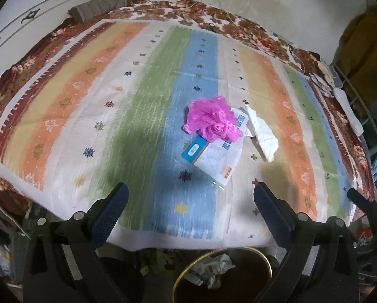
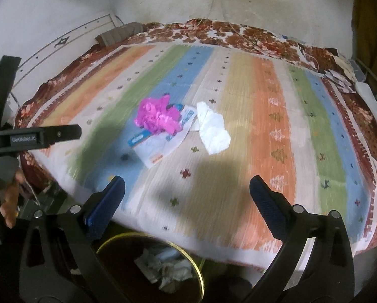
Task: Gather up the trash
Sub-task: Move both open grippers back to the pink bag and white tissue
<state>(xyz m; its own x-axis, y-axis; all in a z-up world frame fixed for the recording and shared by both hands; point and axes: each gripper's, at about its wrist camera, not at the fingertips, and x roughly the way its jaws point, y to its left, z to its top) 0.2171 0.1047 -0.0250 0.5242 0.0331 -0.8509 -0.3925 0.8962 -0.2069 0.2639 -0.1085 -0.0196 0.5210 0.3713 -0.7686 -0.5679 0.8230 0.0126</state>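
Observation:
On the striped bedspread (image 1: 143,96) (image 2: 264,131) lies a small heap of trash: a crumpled pink plastic bag (image 1: 212,120) (image 2: 158,117), a white and blue wrapper (image 1: 215,159) (image 2: 160,146) under it, and a crumpled white tissue (image 1: 263,133) (image 2: 212,131) to its right. A dark bin with a gold rim (image 1: 223,272) (image 2: 153,265) stands below the bed's near edge, holding crumpled paper. My left gripper (image 1: 191,202) is open above that edge, short of the heap. My right gripper (image 2: 187,197) is open too, nothing between its fingers.
A folded grey-brown cloth (image 1: 100,6) (image 2: 120,34) lies at the bed's far left corner. Small items (image 2: 340,75) sit at the far right edge by a metal rail. In the right wrist view the left gripper's body (image 2: 34,136) and a hand (image 2: 9,199) show at left.

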